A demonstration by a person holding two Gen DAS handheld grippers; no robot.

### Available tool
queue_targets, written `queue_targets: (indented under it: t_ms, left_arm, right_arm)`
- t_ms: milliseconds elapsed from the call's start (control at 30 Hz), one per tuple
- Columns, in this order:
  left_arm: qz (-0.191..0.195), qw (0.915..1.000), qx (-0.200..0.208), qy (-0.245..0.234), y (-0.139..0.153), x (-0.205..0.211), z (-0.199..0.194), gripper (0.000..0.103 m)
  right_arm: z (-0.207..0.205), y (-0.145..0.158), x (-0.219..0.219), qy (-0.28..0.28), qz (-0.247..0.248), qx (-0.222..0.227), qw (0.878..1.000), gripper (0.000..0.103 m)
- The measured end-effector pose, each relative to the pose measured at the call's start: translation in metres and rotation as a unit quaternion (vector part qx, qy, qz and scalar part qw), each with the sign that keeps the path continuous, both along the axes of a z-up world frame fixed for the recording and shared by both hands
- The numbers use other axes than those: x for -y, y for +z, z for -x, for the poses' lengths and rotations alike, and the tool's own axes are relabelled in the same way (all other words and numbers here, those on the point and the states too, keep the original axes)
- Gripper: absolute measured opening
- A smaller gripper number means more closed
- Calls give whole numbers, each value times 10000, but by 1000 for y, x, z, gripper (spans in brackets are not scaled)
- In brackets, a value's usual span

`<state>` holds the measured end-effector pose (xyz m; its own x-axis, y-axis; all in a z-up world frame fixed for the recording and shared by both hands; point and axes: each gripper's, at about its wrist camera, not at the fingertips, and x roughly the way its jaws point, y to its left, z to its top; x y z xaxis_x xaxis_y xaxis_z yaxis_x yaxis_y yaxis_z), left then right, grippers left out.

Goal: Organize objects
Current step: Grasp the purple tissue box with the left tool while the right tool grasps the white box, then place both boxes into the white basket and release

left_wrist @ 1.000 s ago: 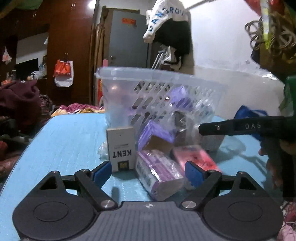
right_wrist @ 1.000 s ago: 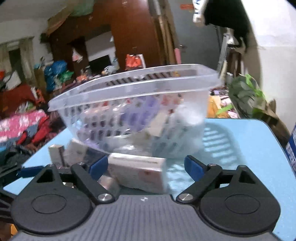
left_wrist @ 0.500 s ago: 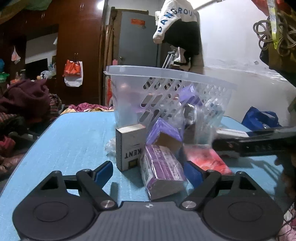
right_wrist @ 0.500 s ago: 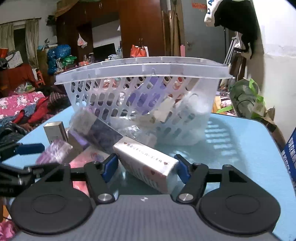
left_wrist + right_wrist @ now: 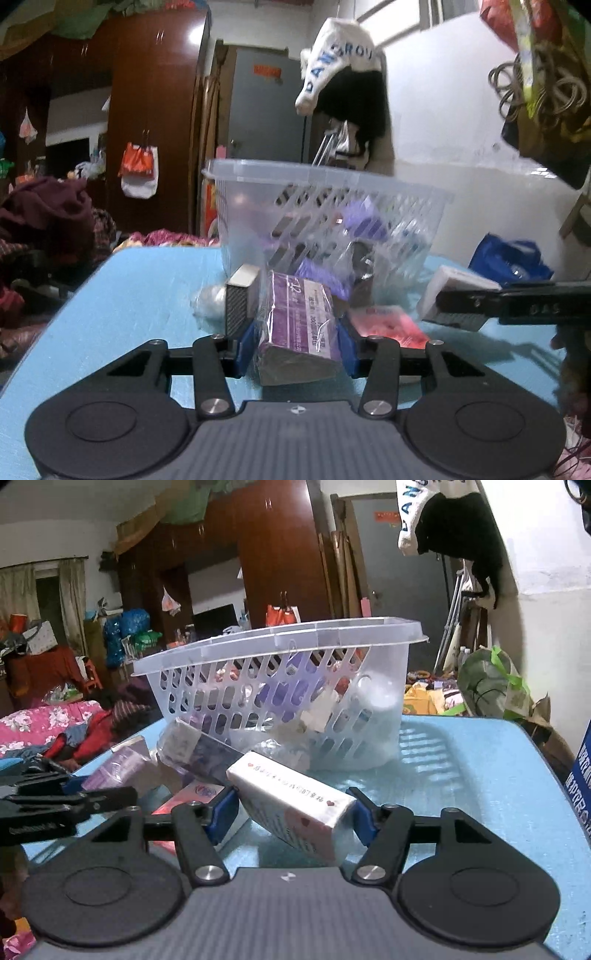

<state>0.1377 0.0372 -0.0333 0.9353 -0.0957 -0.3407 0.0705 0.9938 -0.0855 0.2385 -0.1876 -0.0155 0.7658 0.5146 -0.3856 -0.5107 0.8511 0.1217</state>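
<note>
A: What has changed in the left wrist view?

B: The left gripper (image 5: 297, 345), wide open a second ago, has closed on the purple pack (image 5: 299, 325) at lower centre, both pads pressing its sides.

A: And the other?

B: The right gripper (image 5: 291, 812) now clamps the white box (image 5: 295, 794), which is tilted up off the blue table (image 5: 480, 775). The clear basket (image 5: 280, 642) sits mid-frame behind both.
</note>
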Motion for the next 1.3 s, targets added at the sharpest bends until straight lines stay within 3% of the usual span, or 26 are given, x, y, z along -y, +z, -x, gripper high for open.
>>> queue_targets:
  t_ms: [200, 267, 333, 433, 600, 667, 733, 800, 833, 867, 933, 1000, 1133, 1200, 1300]
  left_arm:
    - [-66, 9997, 226, -84, -5, 0, 6, 50]
    - [85, 9995, 277, -111, -6, -5, 8, 50]
    - [283, 9985, 420, -211, -1, -10, 12, 50]
    - [278, 9963, 757, -279, 17, -12, 14, 50]
    - [78, 9941, 1029, -333, 94, -6, -28, 50]
    - [-117, 9954, 873, -387, 122, 1, -63, 50]
    - [-35, 9968, 656, -460, 134, 4, -95, 50]
    - [6, 9983, 353, -462, 134, 5, -126, 52]
    - [92, 9986, 214, -480, 130, 4, -139, 55]
    - [113, 9986, 49, -523, 125, 4, -152, 69]
    - [155, 9991, -78, -382, 113, 0, -158, 73]
    - [188, 9989, 33, -425, 107, -4, -145, 73]
    - [215, 9977, 429, -479, 106, -13, -96, 77]
    - [116, 9975, 625, -298, 99, -18, -68, 93]
    - [-4, 9993, 357, -103, 72, -25, -47, 94]
  right_arm:
    - [4, -1, -2, -41, 47, 164, 9998, 66]
    - [5, -1, -1, -24, 25, 218, 9998, 66]
    - [9, 0, 3, 35, -122, 358, 9993, 66]
    - [16, 8, 9, -28, -285, 629, 9976, 66]
    - [21, 83, -3, -58, -57, 1616, 9868, 66]
    - [3, 114, -17, -135, 234, 1930, 9808, 66]
    - [-27, 133, -29, -308, 453, 1988, 9785, 66]
    - [-63, 141, -36, -389, 482, 1745, 9827, 66]
    - [-79, 141, -40, -398, 516, 1629, 9845, 68]
    - [-89, 138, -44, -448, 573, 1587, 9846, 79]
    - [-102, 130, -52, -686, 839, 1576, 9815, 101]
    - [-97, 126, -48, -742, 727, 1533, 9827, 102]
    - [-50, 118, -19, -484, 31, 1525, 9871, 103]
    - [-23, 104, -14, -201, -231, 1602, 9866, 103]
    - [-3, 70, -34, 493, 210, 1232, 9909, 103]
